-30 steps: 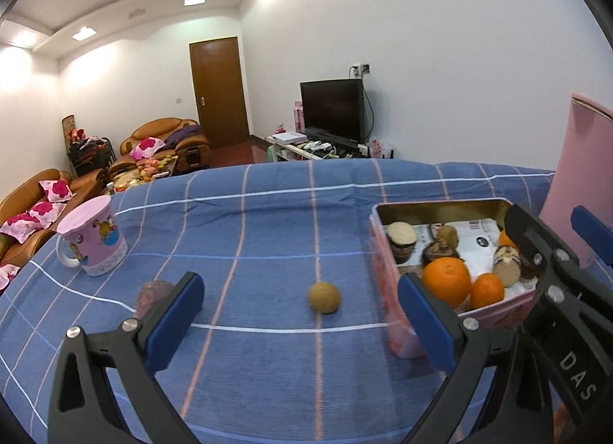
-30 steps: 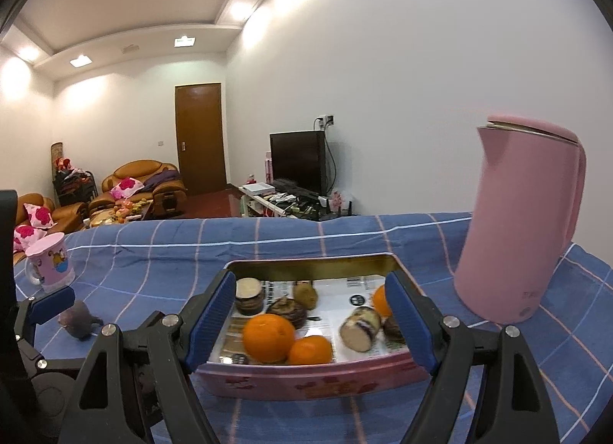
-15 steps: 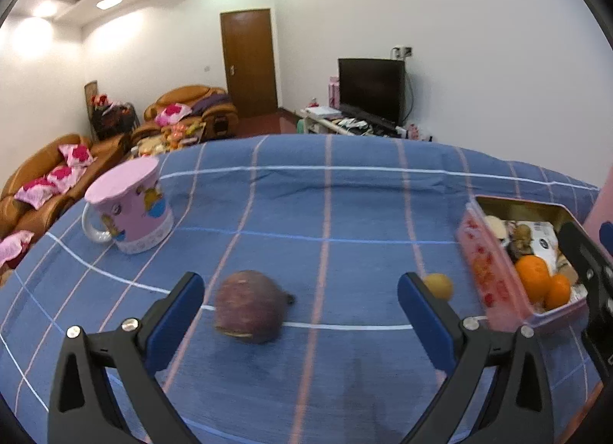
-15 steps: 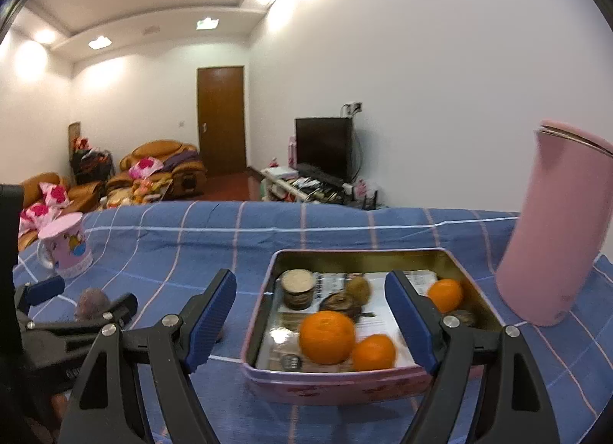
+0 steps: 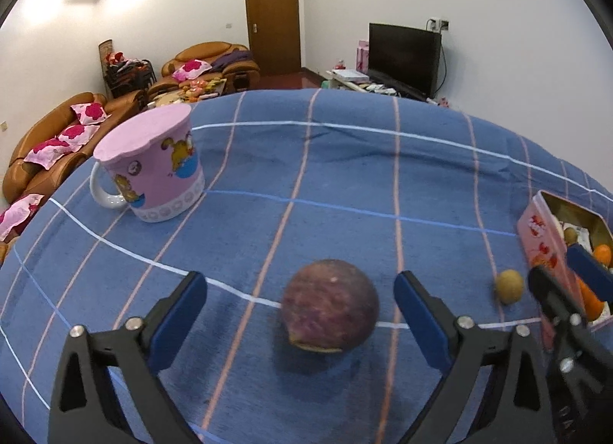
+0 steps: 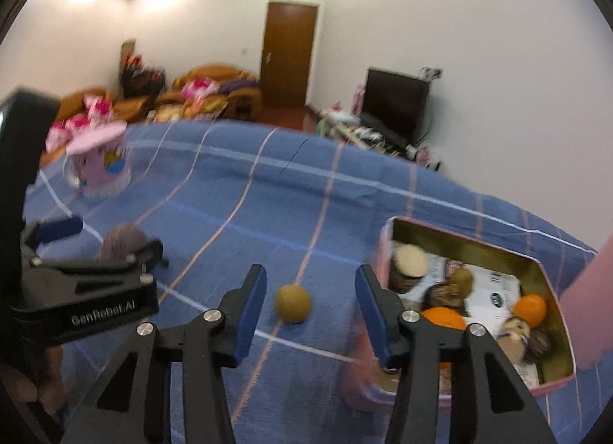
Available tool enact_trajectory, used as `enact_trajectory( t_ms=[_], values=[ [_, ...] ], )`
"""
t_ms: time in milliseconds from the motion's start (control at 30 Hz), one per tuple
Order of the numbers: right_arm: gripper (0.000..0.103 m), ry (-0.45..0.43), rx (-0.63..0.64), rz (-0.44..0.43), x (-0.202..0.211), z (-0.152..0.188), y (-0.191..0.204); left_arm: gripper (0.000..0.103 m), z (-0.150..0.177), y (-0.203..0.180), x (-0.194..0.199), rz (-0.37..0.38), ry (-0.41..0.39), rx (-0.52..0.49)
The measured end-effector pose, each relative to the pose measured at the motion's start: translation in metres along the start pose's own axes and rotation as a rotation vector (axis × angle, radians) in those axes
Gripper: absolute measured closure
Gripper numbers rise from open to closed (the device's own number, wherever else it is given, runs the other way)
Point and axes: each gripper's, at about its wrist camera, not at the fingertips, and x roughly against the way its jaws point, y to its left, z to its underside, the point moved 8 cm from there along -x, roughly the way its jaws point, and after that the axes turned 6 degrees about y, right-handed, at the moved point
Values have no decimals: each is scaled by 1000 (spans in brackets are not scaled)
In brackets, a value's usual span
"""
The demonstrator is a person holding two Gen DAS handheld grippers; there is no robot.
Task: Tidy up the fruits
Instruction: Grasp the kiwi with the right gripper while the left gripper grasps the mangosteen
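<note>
Right now your left gripper (image 5: 300, 313) stands wide, its jaws having just drawn in a little, with the round purple fruit (image 5: 330, 305) lying between the blue pads (image 5: 417, 323) on the blue checked cloth (image 5: 345, 183); neither pad touches it, and the fruit sits closer to the right-hand pad. Your right gripper (image 6: 310, 304) is at a narrower spread, its jaws having just been closing, and the small yellow-green fruit (image 6: 293, 304) rests on the cloth between its pads (image 6: 249, 313), still clear of both. From the left wrist view that small fruit (image 5: 508, 286) lies just beside the pink tin (image 5: 540, 237), to its left, and the right gripper's fingers reach in at the right edge of the picture. The tin (image 6: 387, 240) stands open on the cloth at your right, holding oranges (image 6: 530, 309), a small brownish fruit and several darker round pieces on printed paper; the right wrist view is blurred, so I cannot tell what the dark pieces are. Farther out on the left, a pink cartoon mug (image 5: 151, 170) with a pink lid stands upright, well apart from both fruits. Beyond the cloth are brown sofas (image 5: 49, 148) with pink cushions, a wooden door (image 5: 272, 20) and a dark television (image 5: 404, 51).
</note>
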Motion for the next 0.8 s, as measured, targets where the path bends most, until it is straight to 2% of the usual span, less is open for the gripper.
enact_trajectory(
  t_ms=[67, 200, 333, 467, 567, 667, 733, 800],
  values=[
    [56, 44, 25, -4, -10, 2, 4, 8, 2, 1, -5, 1, 26, 2],
    [66, 160, 48, -6, -34, 9, 11, 9, 4, 3, -11, -1, 53, 10],
    [68, 201, 116, 50, -46, 12, 19, 9, 5, 1, -14, -4, 70, 6],
    [68, 208, 133, 72, -49, 14, 20, 9, 7, 4, -19, 0, 97, 17],
    [69, 209, 139, 77, -48, 14, 20, 13, 9, 3, -23, 21, 117, 22],
    [76, 206, 125, 95, -48, 12, 15, 18, 10, 0, -25, 51, 131, 21],
    [76, 195, 115, 78, -45, 10, 15, 18, 10, 0, -27, 56, 137, 19],
    [76, 157, 117, 81, -38, 7, 16, 25, 10, -2, -25, 67, 132, 13]
  ],
)
